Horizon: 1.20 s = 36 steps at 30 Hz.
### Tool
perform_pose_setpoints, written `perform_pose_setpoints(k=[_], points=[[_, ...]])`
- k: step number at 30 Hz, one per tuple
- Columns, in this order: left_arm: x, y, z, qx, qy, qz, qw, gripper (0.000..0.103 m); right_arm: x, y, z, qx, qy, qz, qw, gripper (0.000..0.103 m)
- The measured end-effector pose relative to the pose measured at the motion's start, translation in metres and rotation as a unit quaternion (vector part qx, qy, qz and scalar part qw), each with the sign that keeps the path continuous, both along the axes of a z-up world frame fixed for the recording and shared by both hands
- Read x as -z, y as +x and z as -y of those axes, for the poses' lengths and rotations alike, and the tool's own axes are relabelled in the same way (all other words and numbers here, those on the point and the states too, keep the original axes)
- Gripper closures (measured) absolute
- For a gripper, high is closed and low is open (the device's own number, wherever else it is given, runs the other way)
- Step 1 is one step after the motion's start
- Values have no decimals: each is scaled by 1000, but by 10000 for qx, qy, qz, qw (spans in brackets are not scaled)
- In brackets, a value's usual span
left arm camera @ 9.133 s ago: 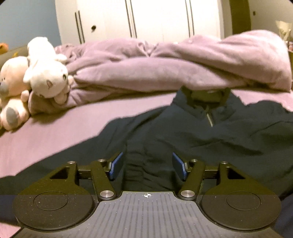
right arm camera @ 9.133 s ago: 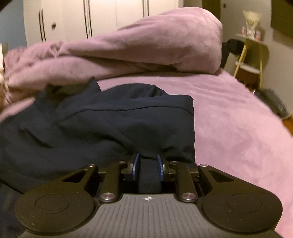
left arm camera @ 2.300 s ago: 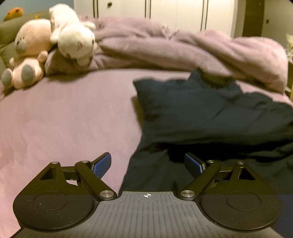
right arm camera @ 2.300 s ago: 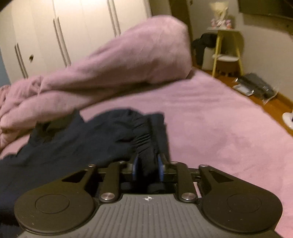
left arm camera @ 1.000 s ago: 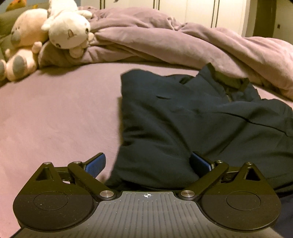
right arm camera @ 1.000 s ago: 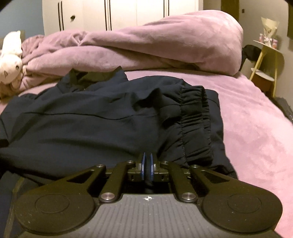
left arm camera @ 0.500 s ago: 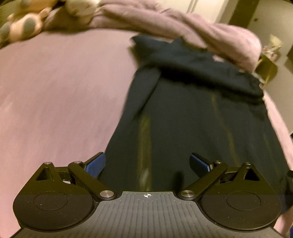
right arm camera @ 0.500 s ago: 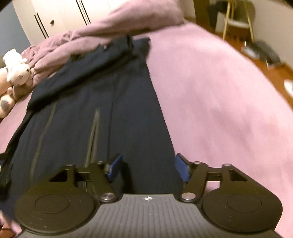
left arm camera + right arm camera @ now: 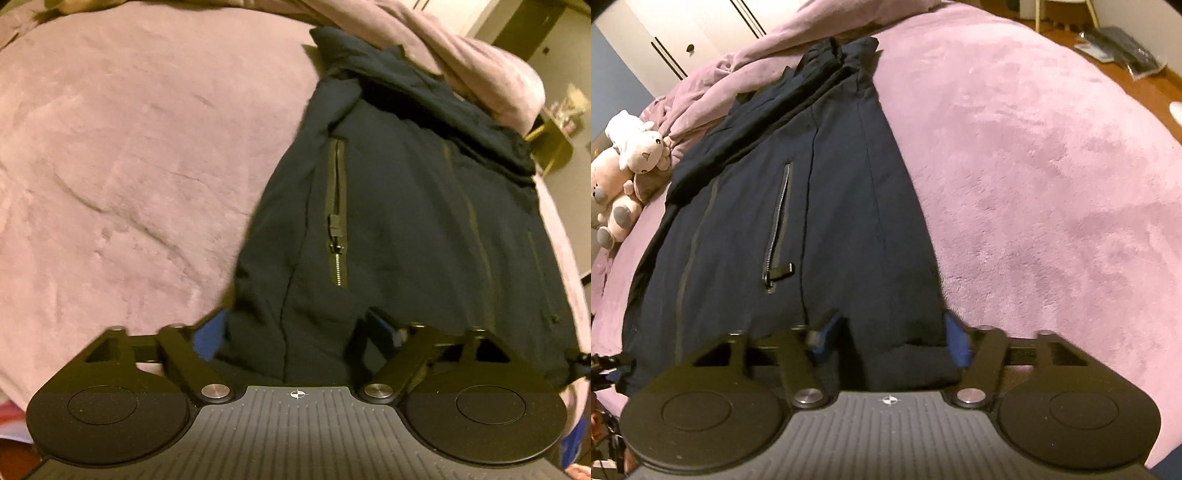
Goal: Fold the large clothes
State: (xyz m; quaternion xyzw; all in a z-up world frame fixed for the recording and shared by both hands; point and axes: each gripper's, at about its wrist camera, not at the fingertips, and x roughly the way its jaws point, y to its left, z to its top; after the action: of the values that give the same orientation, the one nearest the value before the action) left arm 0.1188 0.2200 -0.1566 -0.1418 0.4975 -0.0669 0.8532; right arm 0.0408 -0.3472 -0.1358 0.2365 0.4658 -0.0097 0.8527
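A dark navy jacket [image 9: 399,206] lies lengthwise on the pink bed, sleeves folded in across its top, pocket zipper [image 9: 338,218] showing. It also shows in the right wrist view [image 9: 812,206]. My left gripper [image 9: 295,332] is open over the jacket's near left hem corner, the cloth lying between its fingers. My right gripper [image 9: 886,339] is open over the near right hem corner, the hem between its fingers. Neither grips the cloth.
A crumpled pink duvet [image 9: 424,44] lies behind the jacket at the head of the bed. Plush toys [image 9: 628,162] sit at the far left. The pink bedspread [image 9: 1052,184] spreads right of the jacket; wooden floor [image 9: 1126,55] lies beyond.
Both grippers pulled back from the folded sleeves to the jacket's near hem. The right gripper let go of the sleeve and opened. Both have since come lower and closer to the hem.
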Motion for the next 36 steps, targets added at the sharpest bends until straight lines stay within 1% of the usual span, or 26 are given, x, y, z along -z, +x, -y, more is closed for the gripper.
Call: perform_pose_setpoints(k=[1, 2, 3, 4, 5, 6, 8, 9, 10, 11, 13, 14, 15, 16, 17, 19, 22, 24, 27, 29, 31, 33, 35, 36], points=[[-1, 1, 0, 73, 24, 3, 10000, 41, -1, 0, 1, -9, 51, -5, 10000, 62], [-1, 1, -2, 98, 35, -1, 9999, 48, 0, -2, 3, -39, 202, -3, 9998, 72], [-3, 2, -4, 128, -26, 1, 9999, 53, 0, -3, 7, -55, 389, 14, 9992, 74], [-5, 2, -8, 172, -157, 27, 9997, 62, -1, -5, 10, -26, 601, 84, 9982, 75], [-8, 2, -10, 214, -276, 52, 9994, 68, -2, -7, 14, -14, 825, 166, 9964, 75], [-11, 1, -11, 289, -391, 92, 9988, 70, -2, -7, 17, -7, 1027, 223, 9945, 75], [-17, 1, -13, 423, -562, 194, 9973, 70, -1, -4, 20, 1, 1177, 187, 9929, 73], [-16, 3, -13, 464, -591, 163, 9970, 67, 1, -3, 21, -18, 1148, 130, 9933, 71], [-14, 5, -12, 504, -587, 62, 9970, 52, 3, 0, 21, -22, 1093, 24, 9940, 66], [-12, 7, -12, 551, -587, -50, 9967, 46, 7, 2, 20, -39, 1091, -78, 9940, 65], [-8, 10, -8, 662, -474, -150, 9966, 46, 11, 5, 19, -34, 1149, -142, 9933, 65], [-7, 12, -7, 662, -421, -177, 9968, 47, 11, 5, 19, -44, 1148, -131, 9933, 68], [-7, 13, -7, 645, -454, -206, 9967, 51, 10, 5, 18, -60, 1110, -106, 9937, 71], [-9, 14, -7, 637, -549, -164, 9963, 68, 8, 6, 17, -119, 1107, -72, 9938, 77], [-12, 15, -8, 659, -644, -109, 9957, 74, 6, 7, 16, -180, 1132, -25, 9934, 79], [-25, 19, -11, 672, -909, 28, 9936, 78, -3, 11, 15, -332, 1235, 135, 9917, 81], [-54, 29, -9, 738, -1342, 523, 9868, 78, -20, 25, 17, -439, 1646, 545, 9839, 81], [-76, 44, -7, 715, -1549, 935, 9809, 79, -35, 44, 19, -424, 1774, 843, 9796, 81], [-97, 76, -5, 537, -1823, 1339, 9726, 79, -53, 77, 20, -317, 1826, 1182, 9755, 81], [-105, 107, -4, 340, -1898, 1538, 9691, 79, -65, 104, 20, -208, 1659, 1409, 9758, 81], [-104, 139, -3, 59, -1924, 1627, 9677, 79, -75, 136, 18, -17, 1397, 1549, 9780, 81], [-98, 173, -3, -316, -1942, 1603, 9673, 79, -75, 167, 20, 219, 1213, 1582, 9797, 81], [-88, 203, -1, -627, -1887, 1548, 9677, 79, -72, 198, 23, 531, 1118, 1574, 9797, 81], [-81, 220, 2, -780, -1853, 1442, 9689, 79, -71, 213, 23, 668, 1048, 1583, 9795, 81]])
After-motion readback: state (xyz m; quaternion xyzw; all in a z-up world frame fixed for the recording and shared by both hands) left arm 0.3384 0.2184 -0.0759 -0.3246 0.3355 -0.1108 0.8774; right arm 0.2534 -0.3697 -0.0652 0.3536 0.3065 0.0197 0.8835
